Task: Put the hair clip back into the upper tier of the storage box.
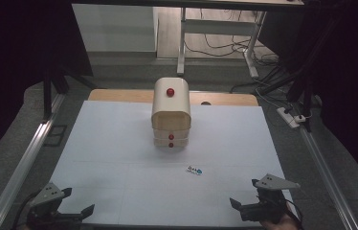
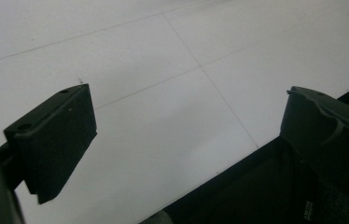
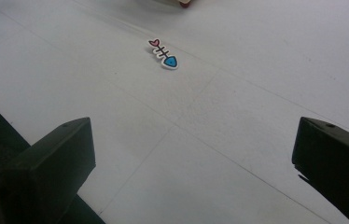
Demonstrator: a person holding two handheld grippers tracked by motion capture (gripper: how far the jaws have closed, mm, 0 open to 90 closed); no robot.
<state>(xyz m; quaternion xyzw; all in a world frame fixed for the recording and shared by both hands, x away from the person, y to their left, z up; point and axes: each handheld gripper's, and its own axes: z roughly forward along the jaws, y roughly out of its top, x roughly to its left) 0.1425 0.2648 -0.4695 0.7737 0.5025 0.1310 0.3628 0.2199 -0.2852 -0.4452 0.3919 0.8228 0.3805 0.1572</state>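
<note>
both tongs, left (image 2: 186, 140) and right (image 3: 191, 163), hover agape over the white table (image 1: 119, 143).

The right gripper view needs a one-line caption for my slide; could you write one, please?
Open right gripper poised over the white table, a small fishbone sticker lying ahead of its fingers.

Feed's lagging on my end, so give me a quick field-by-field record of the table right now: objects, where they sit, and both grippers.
surface: white table top
cabinet: small cream drawer cabinet with red knobs, centre of table, drawers look shut
small item: fishbone-shaped sticker, flat on the table in front of the cabinet, toward the right
left gripper: open, empty, near left front edge
right gripper: open, empty, near right front edge, facing the sticker
contact: none
</note>
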